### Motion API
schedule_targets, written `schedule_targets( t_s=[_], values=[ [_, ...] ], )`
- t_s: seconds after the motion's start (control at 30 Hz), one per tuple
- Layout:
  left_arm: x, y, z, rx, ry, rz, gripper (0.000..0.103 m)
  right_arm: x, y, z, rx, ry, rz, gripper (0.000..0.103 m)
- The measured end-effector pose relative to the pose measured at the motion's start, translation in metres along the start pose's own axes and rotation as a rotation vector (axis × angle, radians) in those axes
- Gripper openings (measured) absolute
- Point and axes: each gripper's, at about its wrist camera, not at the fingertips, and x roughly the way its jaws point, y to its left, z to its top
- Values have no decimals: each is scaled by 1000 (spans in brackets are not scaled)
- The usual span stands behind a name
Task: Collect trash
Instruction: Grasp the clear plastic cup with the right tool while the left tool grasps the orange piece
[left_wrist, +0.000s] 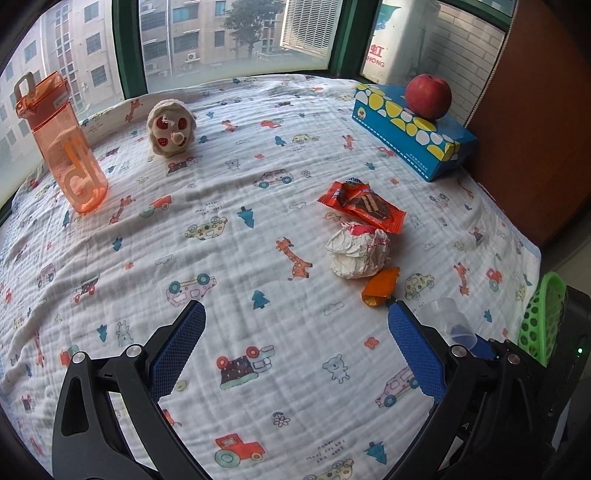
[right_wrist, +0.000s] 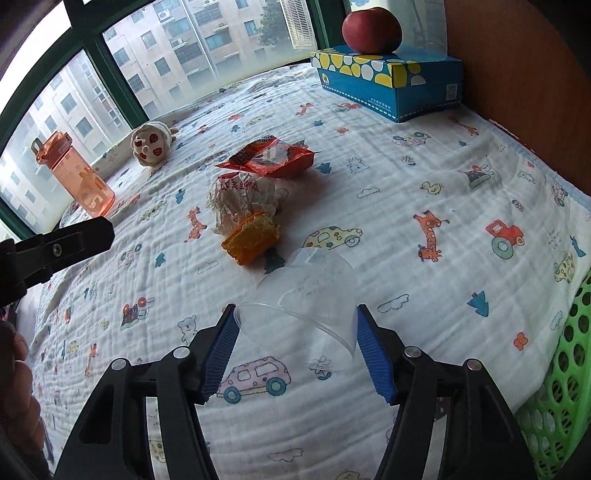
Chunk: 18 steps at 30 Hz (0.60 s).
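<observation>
The right tool (right_wrist: 295, 332) is clamped on a clear plastic cup (right_wrist: 306, 306) just above the bed (right_wrist: 406, 184); the left tool (left_wrist: 295, 332) hangs wide apart, holding nothing. Ahead lie an orange wrapper (right_wrist: 251, 240), crumpled paper (right_wrist: 240, 199) and a red packet (right_wrist: 269, 158), all uncollected. The green basket (right_wrist: 554, 387) waits at right, so most trash looks left to collect

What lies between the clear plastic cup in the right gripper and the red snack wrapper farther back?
Right wrist view: beyond the clear cup come an orange wrapper, then a crumpled white wrapper, before the red snack wrapper.
</observation>
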Motion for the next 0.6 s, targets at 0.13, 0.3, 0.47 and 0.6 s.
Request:
schedule_targets(
  t_s=[0.13, 0.3, 0.47, 0.6],
  values=[
    [8, -17, -3, 40, 5, -24, 96, -15, -6, -4, -34, -16, -7, 61],
    [21, -34, -9, 92, 14, -43, 89, -40, -22, -8, -46, -45, -7, 61],
    [34, -51, -14, 150, 18, -62, 74, -66, -43, -12, -32, -77, -15, 61],
    [46, -60, -16, 185, 27, -81, 59, -81, -59, -15, -6, -97, -23, 61]
  ],
)
